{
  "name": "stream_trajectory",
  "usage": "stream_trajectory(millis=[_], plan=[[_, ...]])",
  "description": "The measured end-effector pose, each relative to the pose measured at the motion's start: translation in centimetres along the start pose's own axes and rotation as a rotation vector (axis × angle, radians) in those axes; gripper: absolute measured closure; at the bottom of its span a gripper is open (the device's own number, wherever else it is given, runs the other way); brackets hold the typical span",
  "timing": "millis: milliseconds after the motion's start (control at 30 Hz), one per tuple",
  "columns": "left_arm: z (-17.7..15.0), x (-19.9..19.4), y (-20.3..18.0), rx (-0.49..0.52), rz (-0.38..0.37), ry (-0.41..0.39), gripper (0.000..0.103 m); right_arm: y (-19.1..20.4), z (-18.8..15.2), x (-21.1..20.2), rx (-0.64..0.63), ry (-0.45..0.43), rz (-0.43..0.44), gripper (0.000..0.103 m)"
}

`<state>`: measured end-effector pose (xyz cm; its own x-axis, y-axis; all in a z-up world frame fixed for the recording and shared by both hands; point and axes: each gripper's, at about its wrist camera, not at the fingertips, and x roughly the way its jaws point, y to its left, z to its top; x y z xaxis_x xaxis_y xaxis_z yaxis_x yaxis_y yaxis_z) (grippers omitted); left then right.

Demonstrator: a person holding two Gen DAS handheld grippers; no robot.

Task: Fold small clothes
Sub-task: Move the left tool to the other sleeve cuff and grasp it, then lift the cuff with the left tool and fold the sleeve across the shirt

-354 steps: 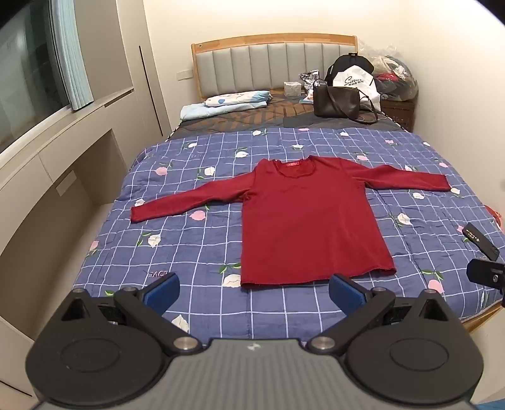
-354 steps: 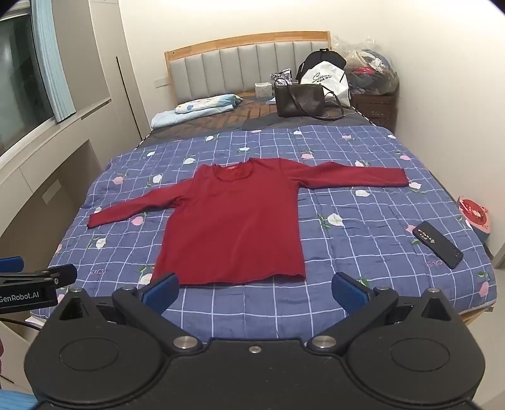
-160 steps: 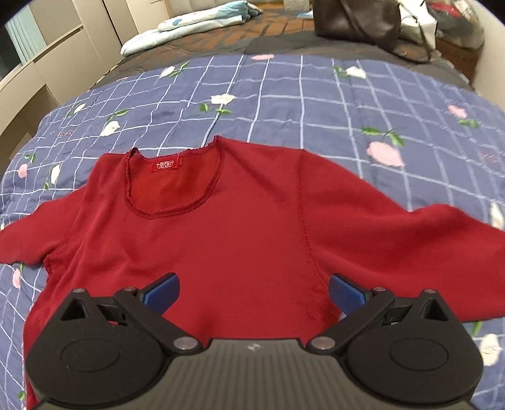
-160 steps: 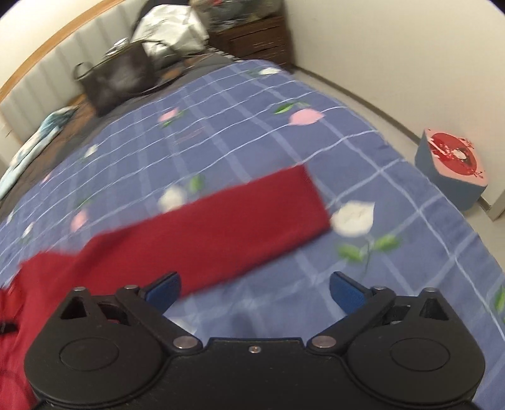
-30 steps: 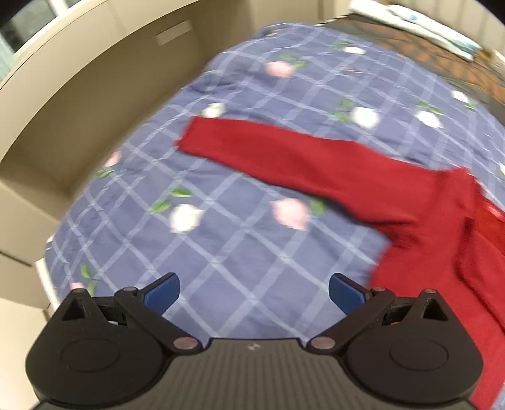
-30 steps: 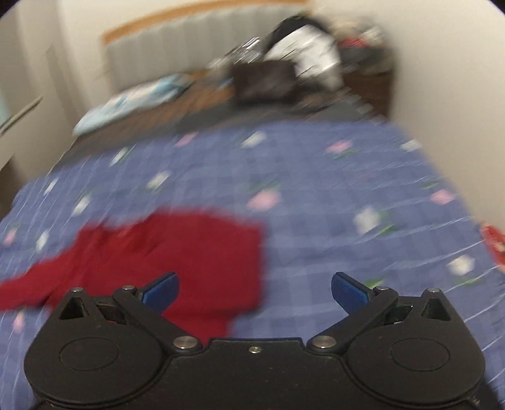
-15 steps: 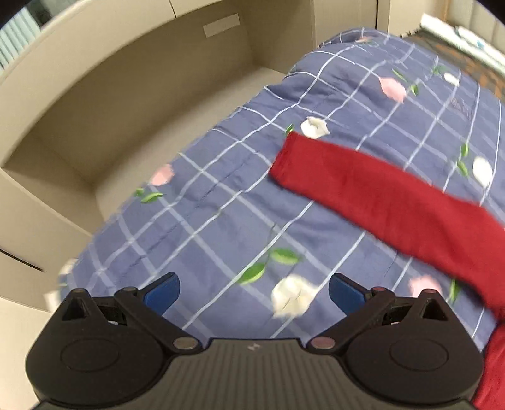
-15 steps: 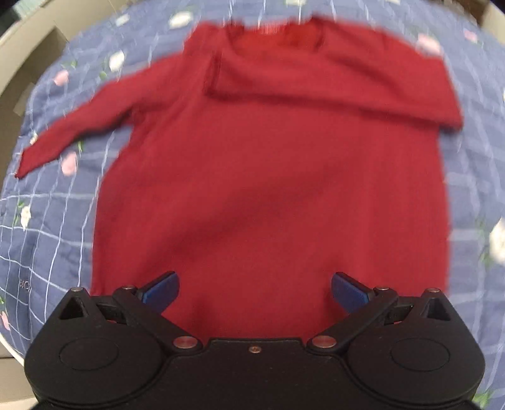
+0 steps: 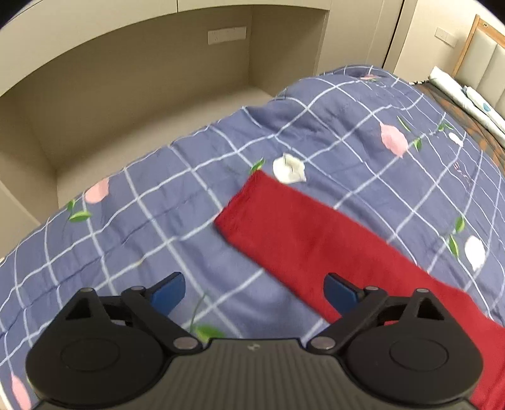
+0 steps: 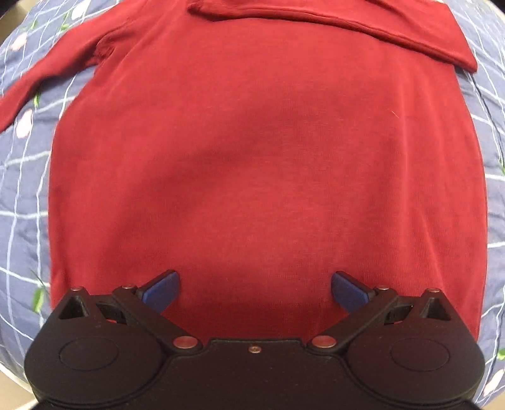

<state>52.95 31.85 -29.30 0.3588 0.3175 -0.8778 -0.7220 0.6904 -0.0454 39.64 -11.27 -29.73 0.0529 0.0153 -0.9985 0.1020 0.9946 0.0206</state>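
With one sleeve (image 10: 331,19) folded across shirt (image 10: 268,151), you still owe other sleeve (image 9: 303,233); left tongs (image 9: 254,288) wide beside cuff, right tongs (image 10: 255,287) wide, empty.

My left gripper (image 9: 254,288) hangs near the bed's (image 9: 157,202) side edge, the sleeve (image 9: 303,239) lying ahead and to its right — cuff toward that edge. My right gripper (image 10: 255,288) hangs over the shirt (image 10: 268,151), whose other sleeve (image 10: 331,22) lies folded across its far end.
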Motion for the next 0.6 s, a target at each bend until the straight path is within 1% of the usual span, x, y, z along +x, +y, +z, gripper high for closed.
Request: stream_trajectory(millis=[67,100,133,167,267,333,400,500,533,567,600], plan=[[0.4,1.1,-0.2,-0.025,0.000,0.005,0.020,0.3,-0.3,0.1,0.000,-0.014,-0.010,0.000],[0.6,1.6,-0.1,-0.044,-0.002,0.012,0.023,0.3,-0.4,0.1,0.001,-0.020,-0.012,0.000],[0.8,2.1,0.1,-0.066,-0.002,0.015,0.028,0.4,-0.8,0.0,0.001,-0.029,-0.013,0.000],[0.9,2.6,0.3,-0.096,0.002,0.014,0.032,0.4,-1.1,-0.1,-0.001,-0.040,-0.012,0.000],[1.1,3.4,1.2,-0.156,0.025,0.005,0.033,0.5,-2.1,-0.2,-0.006,-0.080,-0.008,0.000],[1.2,4.0,1.6,-0.162,0.036,0.016,0.033,0.5,-2.7,-0.3,-0.009,-0.109,-0.009,0.000],[1.3,4.6,1.8,-0.156,0.033,0.027,0.036,0.3,-4.1,-0.8,-0.008,-0.144,-0.011,0.000],[1.6,4.9,1.8,-0.130,0.018,0.030,0.052,0.6,-4.9,-0.7,-0.011,-0.168,-0.017,0.000],[1.7,4.9,1.8,-0.126,0.008,0.027,0.067,0.6,-5.0,-0.7,-0.011,-0.167,-0.017,0.000],[1.9,4.9,1.9,-0.125,-0.013,0.020,0.084,0.7,-5.0,-0.7,-0.011,-0.164,-0.018,0.000],[1.9,4.8,1.9,-0.128,-0.030,0.015,0.090,0.5,-4.8,-0.8,-0.014,-0.161,-0.018,0.000]])
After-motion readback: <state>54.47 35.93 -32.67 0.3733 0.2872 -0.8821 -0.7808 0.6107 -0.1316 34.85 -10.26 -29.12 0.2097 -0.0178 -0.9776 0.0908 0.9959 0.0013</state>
